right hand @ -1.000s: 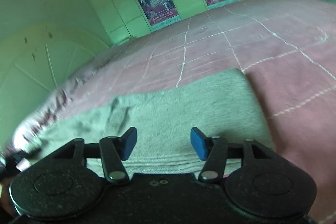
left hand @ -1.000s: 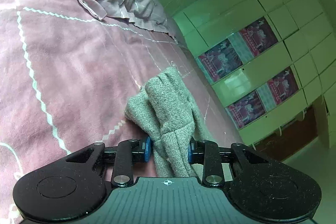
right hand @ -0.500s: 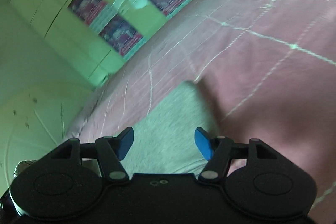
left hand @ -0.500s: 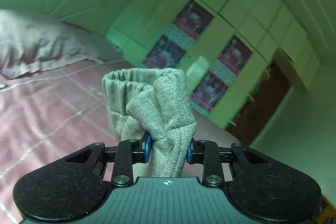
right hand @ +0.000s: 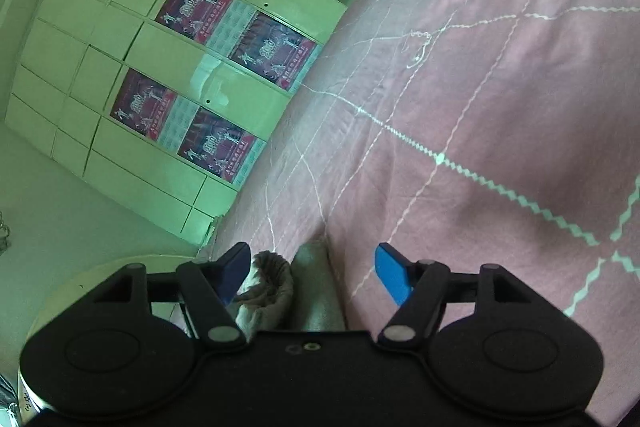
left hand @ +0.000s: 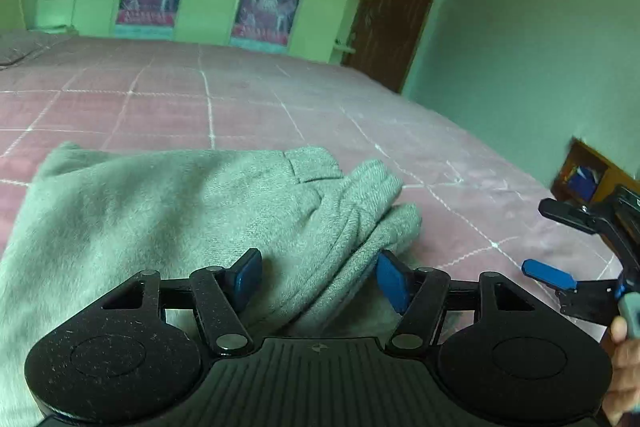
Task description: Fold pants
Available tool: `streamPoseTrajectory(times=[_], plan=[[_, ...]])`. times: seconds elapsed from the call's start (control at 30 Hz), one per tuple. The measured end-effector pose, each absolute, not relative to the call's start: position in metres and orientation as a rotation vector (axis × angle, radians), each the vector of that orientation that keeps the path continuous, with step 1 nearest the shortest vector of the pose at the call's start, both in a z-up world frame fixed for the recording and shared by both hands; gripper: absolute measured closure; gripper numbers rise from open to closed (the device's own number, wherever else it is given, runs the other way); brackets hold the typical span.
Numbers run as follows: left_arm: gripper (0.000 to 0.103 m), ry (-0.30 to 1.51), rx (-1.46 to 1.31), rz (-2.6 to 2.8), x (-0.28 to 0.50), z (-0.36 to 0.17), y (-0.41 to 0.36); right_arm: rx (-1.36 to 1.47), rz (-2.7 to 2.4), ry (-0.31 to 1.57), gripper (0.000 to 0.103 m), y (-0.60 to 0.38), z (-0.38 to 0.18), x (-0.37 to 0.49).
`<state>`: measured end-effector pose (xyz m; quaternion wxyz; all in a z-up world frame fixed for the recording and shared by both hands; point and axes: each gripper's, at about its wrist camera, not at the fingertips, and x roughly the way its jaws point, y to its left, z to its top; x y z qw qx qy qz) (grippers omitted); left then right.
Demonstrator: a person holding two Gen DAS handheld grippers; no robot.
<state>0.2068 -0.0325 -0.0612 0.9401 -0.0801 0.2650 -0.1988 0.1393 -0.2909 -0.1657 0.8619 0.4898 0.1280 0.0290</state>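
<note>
The soft grey knitted pants [left hand: 192, 211] lie folded on the pink quilted bed [left hand: 248, 107] at lower left, left gripper [left hand: 318, 281] and right gripper [right hand: 310, 275] both released, so smoothing probably comes next.

One pants [left hand: 168, 211], two tongs [left hand: 318, 279] [right hand: 312, 273], four posters [right hand: 192, 9].

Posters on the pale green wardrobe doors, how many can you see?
4, in the right wrist view: two upper red-and-purple posters side by side, two lower ones beneath them. Nothing appears to hide more.
</note>
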Motion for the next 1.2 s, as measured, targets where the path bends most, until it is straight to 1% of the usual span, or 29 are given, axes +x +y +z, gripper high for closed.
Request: streamPoseTrajectory(times=[0.27, 0.4, 0.5, 0.6, 0.7, 1.03, 1.13, 1.17, 1.2], plan=[[0.038, 0.481, -0.186, -0.269, 0.148, -0.05, 0.044, 0.996, 0.208, 0.361, 0.04, -0.245, -0.168, 0.162], [0.038, 0.484, -0.176, -0.196, 0.121, -0.063, 0.091, 0.992, 0.262, 0.392, 0.038, -0.229, -0.165, 0.168], [0.038, 0.512, -0.175, -0.168, 0.111, -0.076, 0.109, 1.001, 0.274, 0.43, 0.037, -0.219, -0.167, 0.18], [0.038, 0.526, -0.179, -0.156, 0.109, -0.087, 0.116, 0.991, 0.263, 0.464, 0.037, -0.209, -0.169, 0.194], [0.038, 0.546, -0.17, -0.14, 0.118, -0.095, 0.113, 0.986, 0.263, 0.482, 0.039, -0.199, -0.171, 0.205], [0.038, 0.558, -0.141, -0.144, 0.135, -0.107, 0.099, 0.954, 0.225, 0.492, 0.04, -0.189, -0.168, 0.206], [0.038, 0.55, -0.152, -0.127, 0.14, -0.113, 0.098, 0.94, 0.211, 0.505, 0.038, -0.186, -0.166, 0.219], [0.037, 0.546, -0.149, -0.126, 0.141, -0.116, 0.097, 0.93, 0.201, 0.515, 0.038, -0.183, -0.165, 0.223], [0.036, 0.539, -0.145, -0.122, 0.14, -0.117, 0.095, 0.916, 0.196, 0.524, 0.041, -0.181, -0.164, 0.227]])
